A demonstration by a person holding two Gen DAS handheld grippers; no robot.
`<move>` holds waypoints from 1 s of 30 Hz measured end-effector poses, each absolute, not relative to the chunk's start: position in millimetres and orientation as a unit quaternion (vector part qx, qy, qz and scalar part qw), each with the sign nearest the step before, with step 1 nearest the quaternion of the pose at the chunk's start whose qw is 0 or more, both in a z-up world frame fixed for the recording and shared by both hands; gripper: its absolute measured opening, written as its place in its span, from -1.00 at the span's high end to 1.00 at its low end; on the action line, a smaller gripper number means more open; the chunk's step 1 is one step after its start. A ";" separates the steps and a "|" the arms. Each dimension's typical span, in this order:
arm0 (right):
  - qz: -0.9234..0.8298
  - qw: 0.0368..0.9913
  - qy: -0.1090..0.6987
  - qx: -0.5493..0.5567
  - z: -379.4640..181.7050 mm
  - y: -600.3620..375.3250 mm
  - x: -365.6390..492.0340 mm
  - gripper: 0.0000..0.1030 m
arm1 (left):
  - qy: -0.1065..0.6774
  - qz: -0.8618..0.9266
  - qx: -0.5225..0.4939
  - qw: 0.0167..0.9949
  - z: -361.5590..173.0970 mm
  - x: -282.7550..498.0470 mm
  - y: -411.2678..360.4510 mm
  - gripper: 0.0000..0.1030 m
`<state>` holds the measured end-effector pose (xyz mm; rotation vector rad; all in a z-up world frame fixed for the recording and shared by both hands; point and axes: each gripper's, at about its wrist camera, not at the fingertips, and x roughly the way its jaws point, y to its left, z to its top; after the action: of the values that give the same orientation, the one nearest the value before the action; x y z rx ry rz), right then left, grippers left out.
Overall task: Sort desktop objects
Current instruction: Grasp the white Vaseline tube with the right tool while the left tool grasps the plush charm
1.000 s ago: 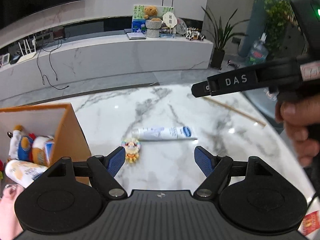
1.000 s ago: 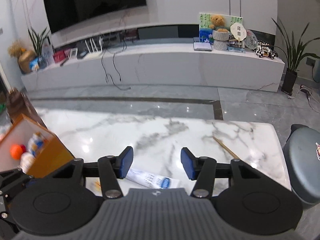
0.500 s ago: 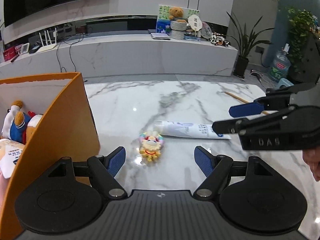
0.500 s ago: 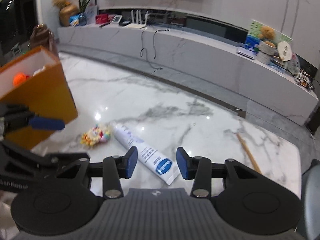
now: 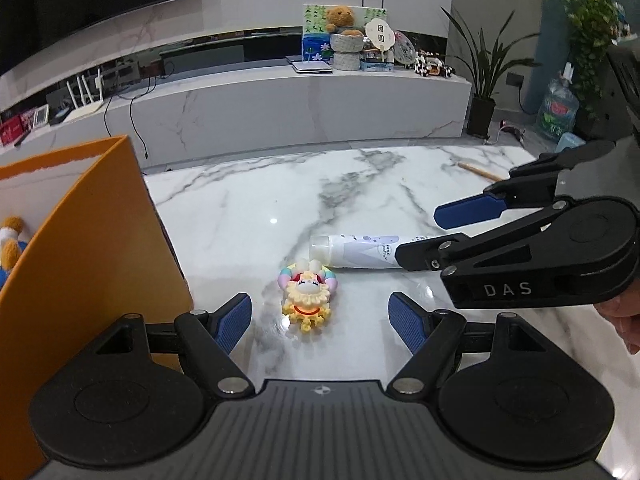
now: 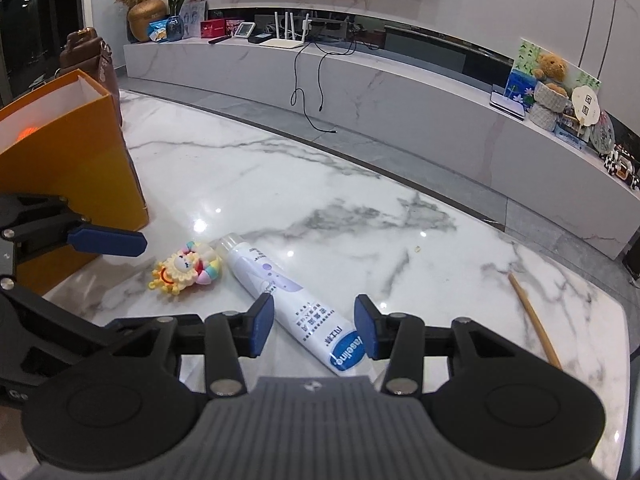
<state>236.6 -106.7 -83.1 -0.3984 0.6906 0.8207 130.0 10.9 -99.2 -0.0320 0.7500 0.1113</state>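
A white tube [image 6: 280, 284] with a blue end lies on the marble table [image 6: 320, 200]. My right gripper [image 6: 314, 330] straddles its blue end. Its jaws are opening, with the tube between them, and the pads do not press it. Beside the tube's cap lies a small colourful lion toy [image 5: 307, 296]. My left gripper [image 5: 320, 320] stands open just in front of the toy, nothing between its pads. In the left wrist view the right gripper [image 5: 418, 236] reaches in from the right over the tube [image 5: 360, 252]. One blue finger [image 6: 106, 242] of the left gripper shows in the right wrist view.
An orange box [image 5: 100, 240] stands at the table's left, close to the left gripper, with a plush toy [image 5: 10, 240] inside. A wooden stick [image 6: 534, 320] lies near the table's right edge. A hand [image 5: 624, 316] holds the right gripper. Beyond the table runs a low white cabinet [image 5: 320, 100].
Both grippers have sunk toward the table. The right gripper has rolled and come over the tube's blue end. The toy and tube have not moved.
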 end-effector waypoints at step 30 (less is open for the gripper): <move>0.360 0.809 0.428 -0.180 -83.4 -134.7 252.9 0.43 | 0.392 0.010 -0.025 0.919 -100.3 132.1 20.1 0.29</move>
<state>252.9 -134.7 -83.4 -0.3838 0.9149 0.7694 132.1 20.1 -100.3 -0.0508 0.8065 0.0212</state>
